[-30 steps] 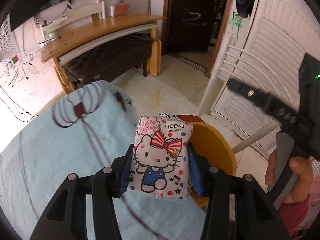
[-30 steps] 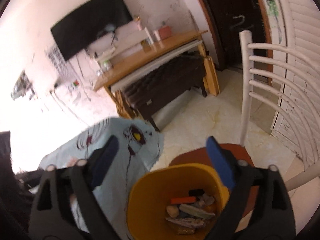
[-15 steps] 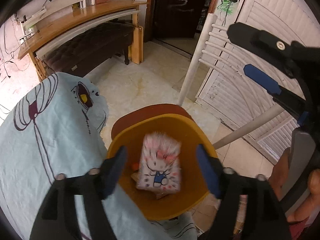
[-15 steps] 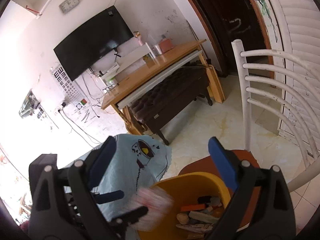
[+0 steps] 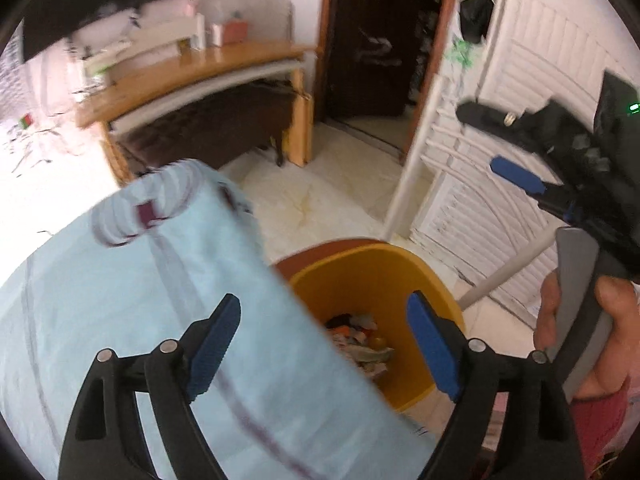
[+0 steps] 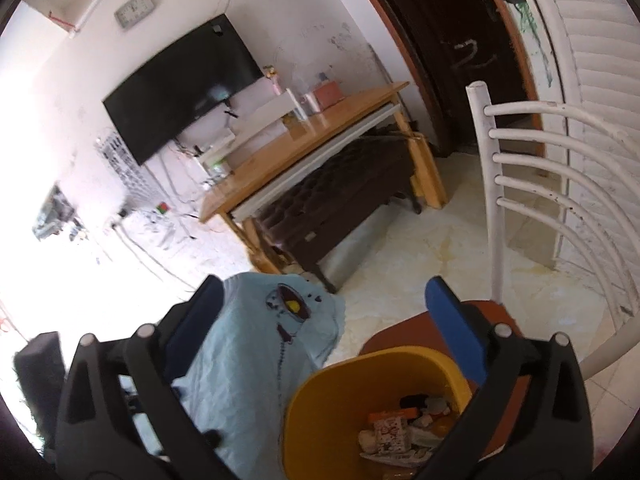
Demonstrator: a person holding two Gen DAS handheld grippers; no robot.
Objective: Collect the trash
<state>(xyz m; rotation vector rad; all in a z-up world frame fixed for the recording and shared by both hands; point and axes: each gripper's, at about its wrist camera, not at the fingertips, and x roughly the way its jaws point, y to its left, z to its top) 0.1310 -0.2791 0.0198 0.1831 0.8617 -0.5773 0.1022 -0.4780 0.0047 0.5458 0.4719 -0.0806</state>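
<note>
A yellow bin (image 5: 376, 268) stands on a red-brown chair seat beside a light-blue cloth (image 5: 160, 280). Inside it lies mixed trash (image 5: 360, 344). In the right wrist view the Hello Kitty tissue pack (image 6: 390, 428) rests among that trash in the bin (image 6: 340, 384). My left gripper (image 5: 322, 344) hovers over the cloth's edge and the bin. Its jaws are opening and nothing is between them. My right gripper (image 6: 326, 324) is above the bin's near side, jaws opening, also with nothing between them. The right gripper (image 5: 486, 140) shows in the left wrist view at the upper right, held by a hand (image 5: 600, 340).
A white slatted chair (image 6: 492, 184) carries the bin on its seat (image 6: 400, 332). Behind are a wooden desk (image 6: 304, 148) with a dark padded bench (image 6: 340, 204) under it, a wall TV (image 6: 180, 88) and a dark door (image 5: 372, 60). White louvred doors (image 6: 600, 80) are at the right.
The left gripper let go of the tissue pack, which fell into the yellow bin. Its jaws spread wide and it swung back over the cloth's edge. The right gripper stayed in place.
</note>
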